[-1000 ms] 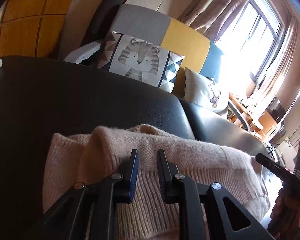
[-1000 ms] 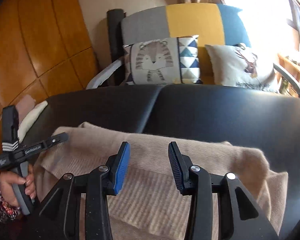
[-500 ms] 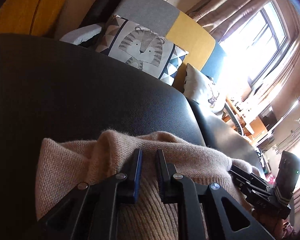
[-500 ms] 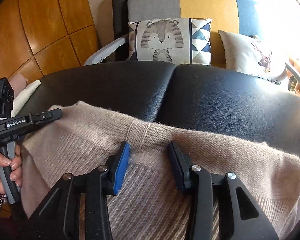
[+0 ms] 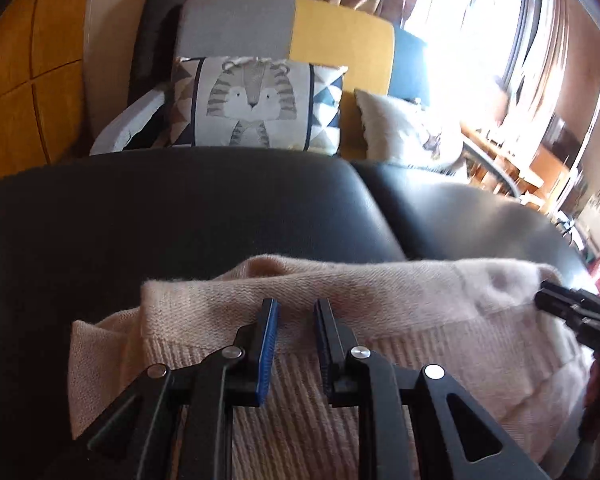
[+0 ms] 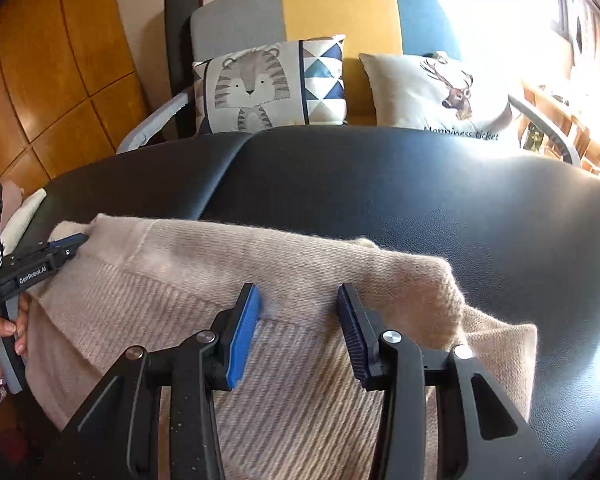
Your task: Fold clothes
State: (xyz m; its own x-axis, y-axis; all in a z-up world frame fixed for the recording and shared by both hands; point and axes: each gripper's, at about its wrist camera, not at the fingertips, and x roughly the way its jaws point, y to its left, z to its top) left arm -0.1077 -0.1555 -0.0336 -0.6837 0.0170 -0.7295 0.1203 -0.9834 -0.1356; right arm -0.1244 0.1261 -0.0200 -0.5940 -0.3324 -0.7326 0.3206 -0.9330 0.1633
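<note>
**Left wrist view: both tools over the sweater's far fold**

Left wrist view has the left hand-held gripper (image 5: 296, 308) low over a beige sweater (image 5: 380, 300) that lies on a black leather surface (image 5: 180, 208). Its blue-padded fingers stand slightly apart with a narrow gap between them, and no cloth is visibly caught there. The right wrist view shows the right hand-held gripper (image 6: 298, 296) spread wider, also holding nothing, over the band where the smooth knit meets the ribbed part.

The sweater's long axis runs left to right, across both tools. Its folded far edge lies just ahead of the fingertips in each view, and the ribbed body runs back underneath them toward the person. The left tool sits near the garment's left end, where a loose flap (image 5: 100, 344) sticks out beyond the top layer. The right tool is nearer the right end, where a corner (image 6: 500, 344) pokes out. Neither is clearly closer to the fold line.

Any next fold probably starts with a pinch at that far edge. A tiger cushion (image 6: 256, 88) rests behind.
</note>
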